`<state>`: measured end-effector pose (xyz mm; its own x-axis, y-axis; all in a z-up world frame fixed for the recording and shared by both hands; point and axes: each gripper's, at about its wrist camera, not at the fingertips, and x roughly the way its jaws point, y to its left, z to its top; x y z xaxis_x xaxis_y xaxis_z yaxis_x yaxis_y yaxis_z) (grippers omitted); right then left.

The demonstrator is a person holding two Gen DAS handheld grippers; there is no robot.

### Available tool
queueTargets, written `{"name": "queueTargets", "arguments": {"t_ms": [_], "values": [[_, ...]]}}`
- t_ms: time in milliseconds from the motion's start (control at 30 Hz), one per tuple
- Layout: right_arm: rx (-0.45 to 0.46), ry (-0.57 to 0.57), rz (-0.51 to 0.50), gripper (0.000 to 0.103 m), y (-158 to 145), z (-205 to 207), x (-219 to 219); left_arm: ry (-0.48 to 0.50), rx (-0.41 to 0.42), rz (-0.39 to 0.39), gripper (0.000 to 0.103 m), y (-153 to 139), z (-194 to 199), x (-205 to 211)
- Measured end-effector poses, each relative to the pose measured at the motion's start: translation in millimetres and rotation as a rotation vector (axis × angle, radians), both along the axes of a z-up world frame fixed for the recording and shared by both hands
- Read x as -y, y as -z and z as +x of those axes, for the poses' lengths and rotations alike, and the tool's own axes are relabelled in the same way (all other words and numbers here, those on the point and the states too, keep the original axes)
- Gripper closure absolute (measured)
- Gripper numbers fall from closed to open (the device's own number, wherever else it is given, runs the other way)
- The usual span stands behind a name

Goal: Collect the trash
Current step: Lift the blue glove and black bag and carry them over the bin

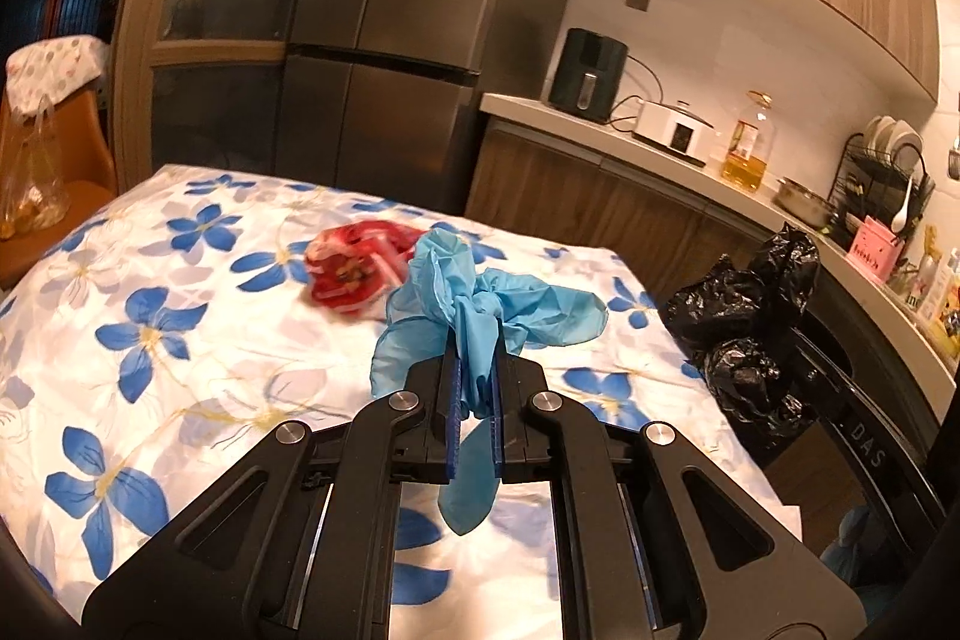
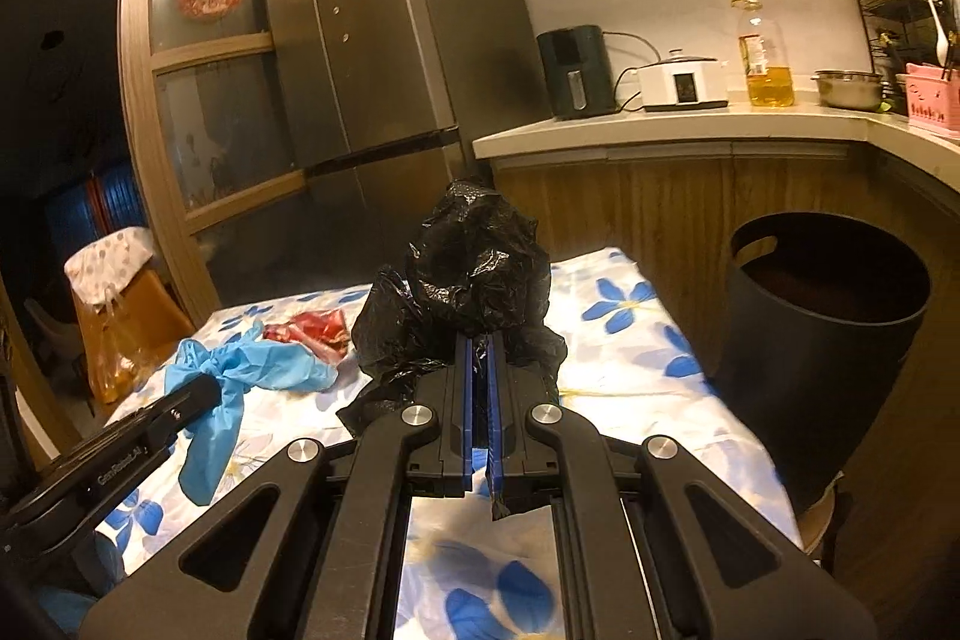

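My left gripper is shut on a crumpled blue rubber glove, held above the flowered tablecloth. The same glove and the left gripper show at the left in the right wrist view. My right gripper is shut on a crumpled black plastic bag, lifted over the table; the bag also appears at the right in the left wrist view. A red wrapper lies on the cloth behind the glove, and shows again as red wrapper. A black bin stands open beside the table's right edge.
A grey fridge stands behind the table. The counter holds an air fryer, a white cooker, an oil bottle, a metal pot and a dish rack. A chair with a plastic bag is at far left.
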<state>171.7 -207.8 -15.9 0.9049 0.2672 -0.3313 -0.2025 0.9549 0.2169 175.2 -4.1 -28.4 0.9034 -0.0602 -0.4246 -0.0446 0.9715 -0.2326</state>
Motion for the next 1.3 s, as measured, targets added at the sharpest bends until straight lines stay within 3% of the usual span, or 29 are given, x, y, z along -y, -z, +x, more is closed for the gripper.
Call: {"name": "queueTargets", "arguments": {"t_ms": [1300], "values": [[0.119,0.359,0.032,0.098,-35,-8,165,0.315,0.088,0.074,0.097,-42,77,191]]}}
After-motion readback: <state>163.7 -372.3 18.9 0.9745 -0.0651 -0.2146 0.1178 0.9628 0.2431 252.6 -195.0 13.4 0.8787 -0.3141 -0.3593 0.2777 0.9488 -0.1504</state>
